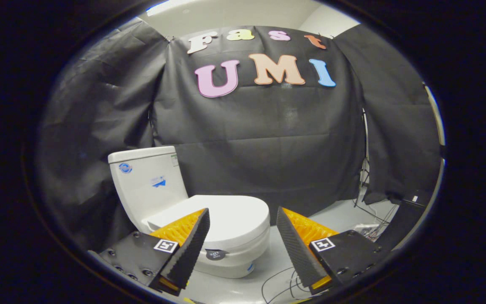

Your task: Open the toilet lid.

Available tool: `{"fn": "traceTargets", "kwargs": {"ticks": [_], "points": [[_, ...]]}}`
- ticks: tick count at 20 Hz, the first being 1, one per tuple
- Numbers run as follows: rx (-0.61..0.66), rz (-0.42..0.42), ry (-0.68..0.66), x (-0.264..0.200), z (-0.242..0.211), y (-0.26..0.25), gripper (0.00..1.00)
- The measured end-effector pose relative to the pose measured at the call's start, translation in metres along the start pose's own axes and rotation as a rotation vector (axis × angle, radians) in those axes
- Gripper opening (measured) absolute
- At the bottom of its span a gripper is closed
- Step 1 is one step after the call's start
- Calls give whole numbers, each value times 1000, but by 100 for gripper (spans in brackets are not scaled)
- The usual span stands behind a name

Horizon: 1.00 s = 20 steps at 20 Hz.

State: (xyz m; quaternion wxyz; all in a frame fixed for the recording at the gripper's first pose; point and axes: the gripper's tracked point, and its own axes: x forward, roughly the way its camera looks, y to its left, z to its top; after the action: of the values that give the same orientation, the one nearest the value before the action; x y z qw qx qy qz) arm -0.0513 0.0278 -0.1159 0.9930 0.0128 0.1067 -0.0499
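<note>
The gripper (243, 219) stood wide open, holding nothing. Just beyond its fingers, toward the left one, sat the white toilet (192, 211), its lid (230, 217) down and apparently fully closed. Cables (283, 280) trailed on the pale floor (336, 215) nearby.

white ceramic toilet (209, 219) far-left, lid (226, 217) down, tank (148, 181) behind | gripper (243, 234) fingers apart, near | loose black cables (281, 280) on floor, right

1. Black cloth (264, 139) hangs as the far wall and wraps around the left and right sides.
2. The floor (336, 215) is pale grey and shiny.
3. Thin cables (373, 215) lie on the floor at the right.
4. A white ceiling (243, 12) shows above the cloth.
</note>
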Motion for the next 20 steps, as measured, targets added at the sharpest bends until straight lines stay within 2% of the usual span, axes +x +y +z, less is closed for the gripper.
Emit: {"fn": "traceTargets", "kwargs": {"ticks": [4, 9, 11, 15, 20], "points": [[-7, 0, 9, -4, 0, -6, 98], [74, -21, 48, -1, -9, -15, 98], [109, -38, 102, 7, -26, -16, 98], [270, 17, 233, 20, -66, 9, 99], [340, -27, 355, 35, -103, 12, 99]]}}
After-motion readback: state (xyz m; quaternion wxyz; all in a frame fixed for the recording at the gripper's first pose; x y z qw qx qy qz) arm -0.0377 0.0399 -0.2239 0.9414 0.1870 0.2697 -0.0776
